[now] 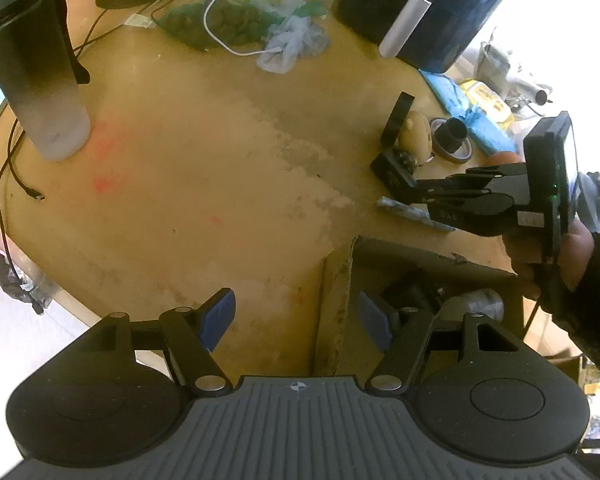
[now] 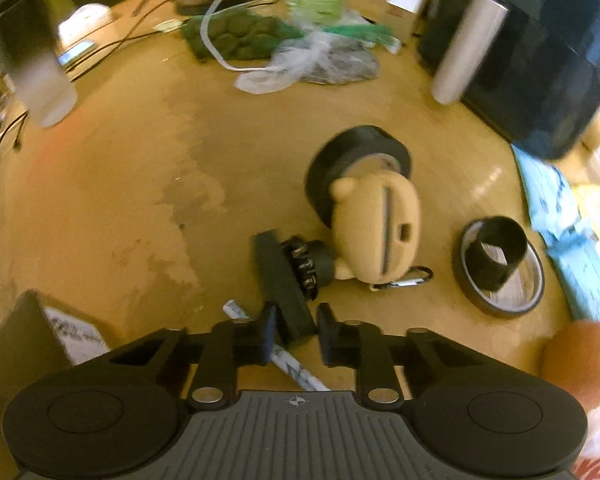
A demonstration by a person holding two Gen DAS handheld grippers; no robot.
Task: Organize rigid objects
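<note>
Nearest my left camera, the left gripper (image 1: 298, 322) hangs with its blue-padded fingers (image 1: 219, 315) spread wide and released, nothing between them, over the near edge of the round tan wooden desk (image 1: 188, 168) and the open brown cardboard box (image 1: 336, 300) that stands against that edge. Dark items and a pale wrapped one lie inside the box, too dim for me to name.

Biggest on the desk, the dark blue air fryer with a silver handle (image 2: 540, 52) fills the far right side. At the far left edge stands the tall black-to-frosted water bottle (image 1: 32, 68). Green netted produce and crumpled clear plastic bags (image 2: 300, 52) sit along the far edge.

Toward the right edge is the task cluster: a wide black tape roll (image 2: 352, 160) on its edge, touching the tan bear-shaped plastic case (image 2: 380, 228) in front of it; beside that, a thin dark tape ring with a short black tube (image 2: 498, 258) standing inside it.

My right gripper (image 2: 294, 338) has its fingers partly closed around the near end of the black bit-holder block (image 2: 280, 280); I cannot tell whether the pads touch it. A grey-white patterned stick (image 2: 284, 360) lies beneath those fingers.
</note>
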